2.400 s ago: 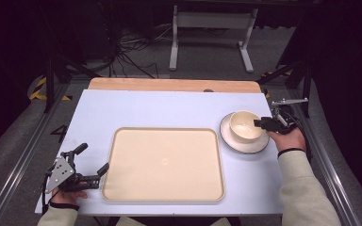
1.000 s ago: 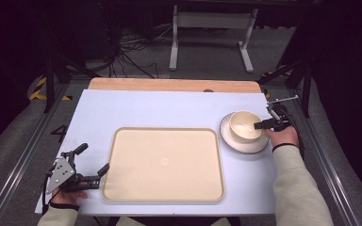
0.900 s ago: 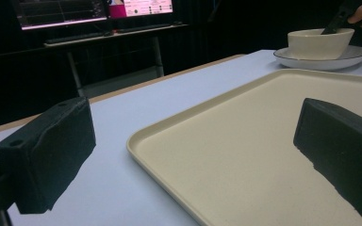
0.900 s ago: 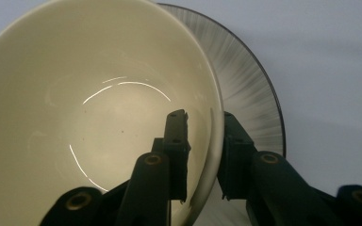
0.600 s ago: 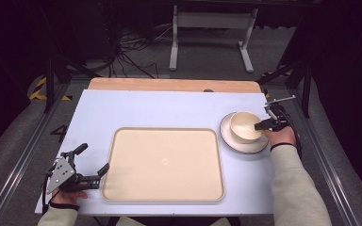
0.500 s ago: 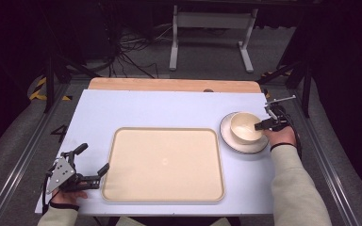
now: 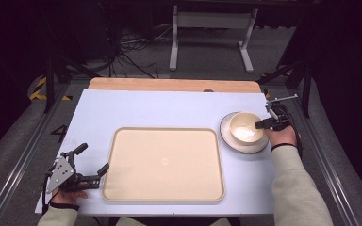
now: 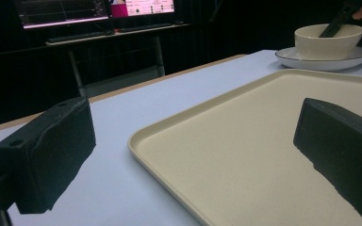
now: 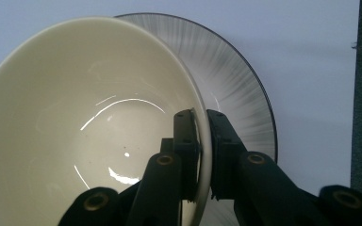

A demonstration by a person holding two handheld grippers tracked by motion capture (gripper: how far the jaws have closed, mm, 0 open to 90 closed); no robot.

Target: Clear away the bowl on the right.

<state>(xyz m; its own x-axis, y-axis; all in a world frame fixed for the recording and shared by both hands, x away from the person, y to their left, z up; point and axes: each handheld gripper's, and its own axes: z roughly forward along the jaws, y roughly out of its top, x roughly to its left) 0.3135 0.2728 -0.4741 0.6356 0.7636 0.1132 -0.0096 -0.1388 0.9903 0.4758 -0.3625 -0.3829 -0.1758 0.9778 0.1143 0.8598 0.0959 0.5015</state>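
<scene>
Bowl (image 7: 244,128) on plate (image 7: 260,146), right of tray (image 7: 164,163), rim pinched thin between right gripper (image 9: 201,134) jaws, one inside, one outside. Left gripper (image 7: 92,162) spread and empty by tray's near-left corner. Risk, as a judgement: glazed rim slipping out on the lift, tilting the bowl, knocking or dragging the plate.

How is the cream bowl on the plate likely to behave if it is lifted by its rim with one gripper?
The bowl looks glazed, with bright reflections inside, so it is probably stiff but slippery. The right gripper pinches only one side of the rim, so the bowl may tilt when raised. It sits on a plate, and both look ceramic, so a slip could chip them.
</scene>
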